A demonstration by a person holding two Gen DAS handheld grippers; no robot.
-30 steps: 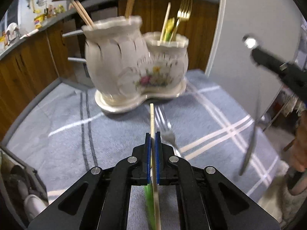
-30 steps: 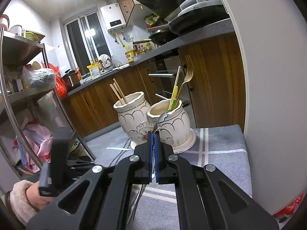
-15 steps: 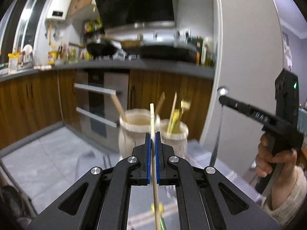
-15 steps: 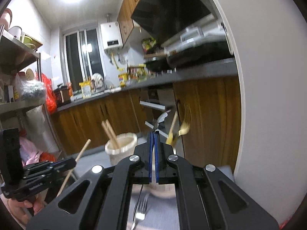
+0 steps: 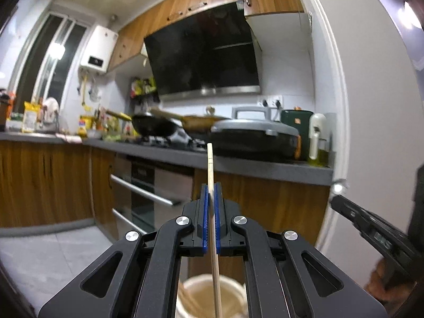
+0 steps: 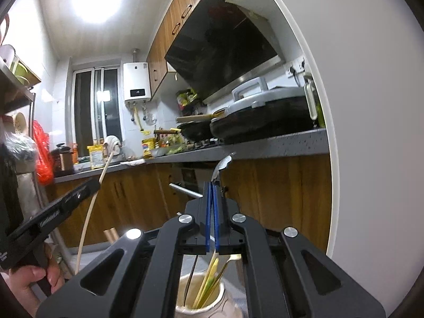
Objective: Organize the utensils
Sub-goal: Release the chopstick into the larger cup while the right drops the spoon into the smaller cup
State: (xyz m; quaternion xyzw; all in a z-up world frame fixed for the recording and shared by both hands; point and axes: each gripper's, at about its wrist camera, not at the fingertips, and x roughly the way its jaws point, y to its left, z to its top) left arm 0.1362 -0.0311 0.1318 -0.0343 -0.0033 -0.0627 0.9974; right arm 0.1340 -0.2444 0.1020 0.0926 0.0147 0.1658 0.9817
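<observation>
1. Left hand-held gripper [image 5: 210,206]: blue pads pressed together on a wooden chopstick [image 5: 212,201], taken near mid-length. The stick stands nearly upright; its lower end hangs over the mouth of a cream ceramic holder [image 5: 201,290] directly below.
2. Right hand-held gripper [image 6: 212,209]: pads pinched narrow on the handle of a metal utensil [image 6: 221,165]. Its thin shaft drops below the pads into the second ceramic pot [image 6: 201,303], in among yellow-green chopsticks [image 6: 208,281] and a gold-handled piece. Which kind of utensil it is cannot be told; the working end is hidden.
3. Handling, chopstick: light, stiff, thin, smooth. It will likely swivel in a two-pad pinch, so the mid-length hold suits it. Judged ready to lower and let go into the holder.
4. Handling, metal utensil: heavier, hard, slick. A grip high on the handle lets it swing, so it should go down straight, clear of the pieces already in the pot.
5. Both pots are glazed ceramic, fragile at the rim. Neither piece should be dropped from a height.
6. The table under the pots is barely visible, so edges and corners cannot be placed.
7. Far: kitchen worktop with pans [image 5: 251,137], and a range hood [image 5: 204,53] above.
</observation>
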